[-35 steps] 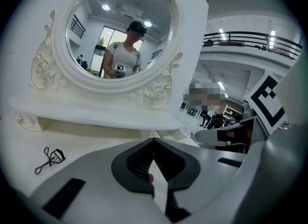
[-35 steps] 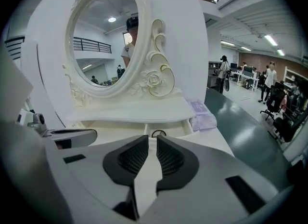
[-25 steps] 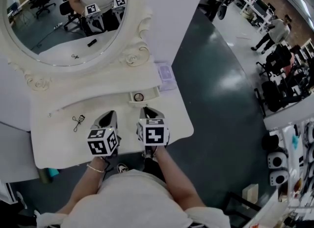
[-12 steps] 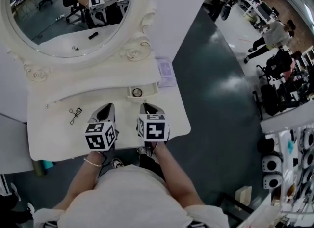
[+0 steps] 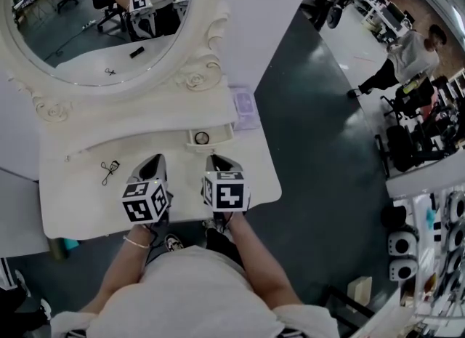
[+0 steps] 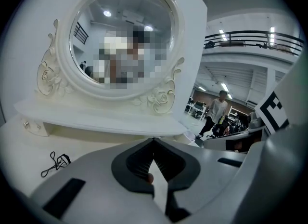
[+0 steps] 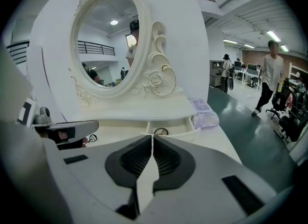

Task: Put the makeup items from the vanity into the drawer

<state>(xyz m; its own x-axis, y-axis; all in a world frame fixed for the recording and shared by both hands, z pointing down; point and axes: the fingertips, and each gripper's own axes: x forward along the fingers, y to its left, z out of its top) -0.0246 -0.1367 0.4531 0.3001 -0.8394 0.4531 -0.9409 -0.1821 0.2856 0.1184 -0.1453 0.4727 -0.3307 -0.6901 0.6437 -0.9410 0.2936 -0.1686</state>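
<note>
head view: my left gripper (image 5: 154, 163) and right gripper (image 5: 218, 163) side by side over front part of vanity (image 5: 87, 209). both my jaw pairs pressed together, nothing pinched. eyelash curler (image 5: 110, 171) lies on vanity top, left of my left gripper, apart from it. small drawer (image 5: 219, 136) open just beyond right gripper, round item (image 5: 202, 138) inside, maybe compact, too small to tell.

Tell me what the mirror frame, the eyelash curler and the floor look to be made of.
Mirror frame: cream gloss paint over carved roses and scrolls; wood or moulded resin, I cannot tell which.
Eyelash curler: thin dark loops like wire, probably metal with a dark finish.
Floor: dark green-grey, smooth and shiny with patches of light glare, likely coated concrete.
</note>
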